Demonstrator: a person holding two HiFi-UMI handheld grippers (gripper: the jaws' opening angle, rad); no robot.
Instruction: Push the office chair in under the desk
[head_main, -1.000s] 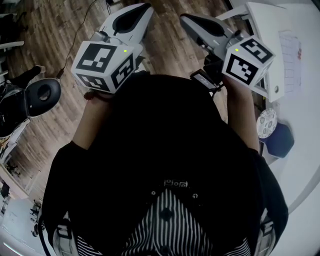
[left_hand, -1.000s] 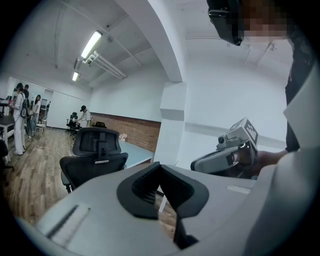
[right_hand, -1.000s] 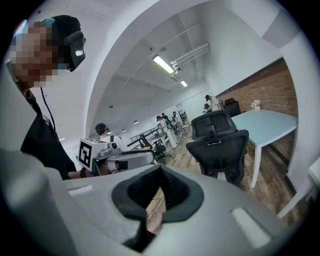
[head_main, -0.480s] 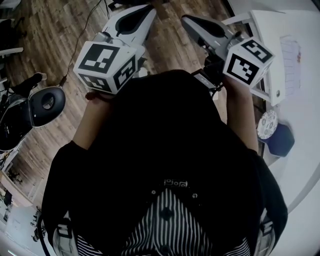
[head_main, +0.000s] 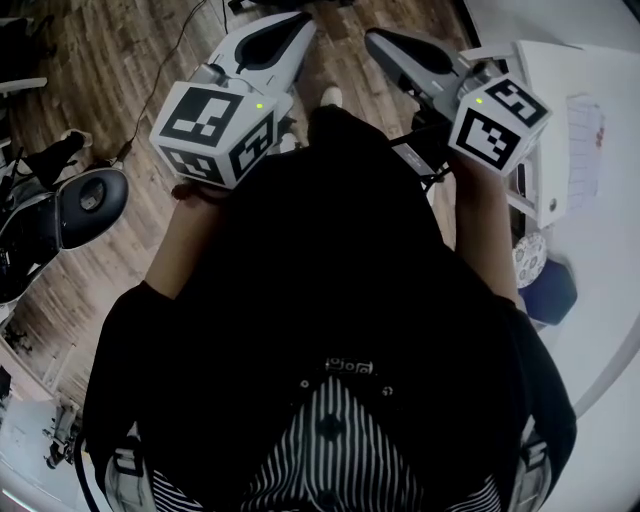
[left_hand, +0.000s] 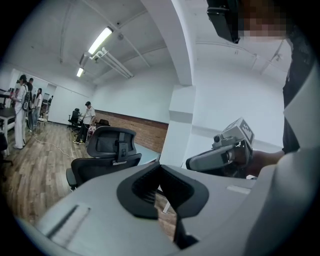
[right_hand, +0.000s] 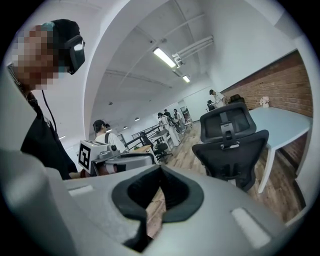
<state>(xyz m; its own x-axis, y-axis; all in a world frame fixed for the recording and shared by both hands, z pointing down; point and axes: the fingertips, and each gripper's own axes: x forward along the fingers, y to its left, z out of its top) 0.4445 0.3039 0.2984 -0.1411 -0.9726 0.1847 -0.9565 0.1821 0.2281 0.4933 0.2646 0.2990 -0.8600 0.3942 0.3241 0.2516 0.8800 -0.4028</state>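
office chair: black, mesh-backed, topped with a headrest, standing on the wood floor ahead of both claws and well apart from them. shows its back to both claw views, so faces the pale counter just beyond. stands near the counter's edge, seat apparently not yet tucked under it.

left claw: closed on itself, pads meeting, nothing between. right claw: likewise closed and empty. held side by side in the head view, both pointing forward toward the chair.

looks like the approach step: no contact with the chair, pushing not yet begun.

next calls for closing the gap and setting both shut claw tips against the upper backrest, one on each side of the central spine. then calls for pressing evenly and level, so the castors roll straight and the seat slides in beneath the counter top. needs care that neither side leads, or the chair probably swivels instead of rolling. needs an eye on the white counter leg close beside the seat, a likely place to snag.
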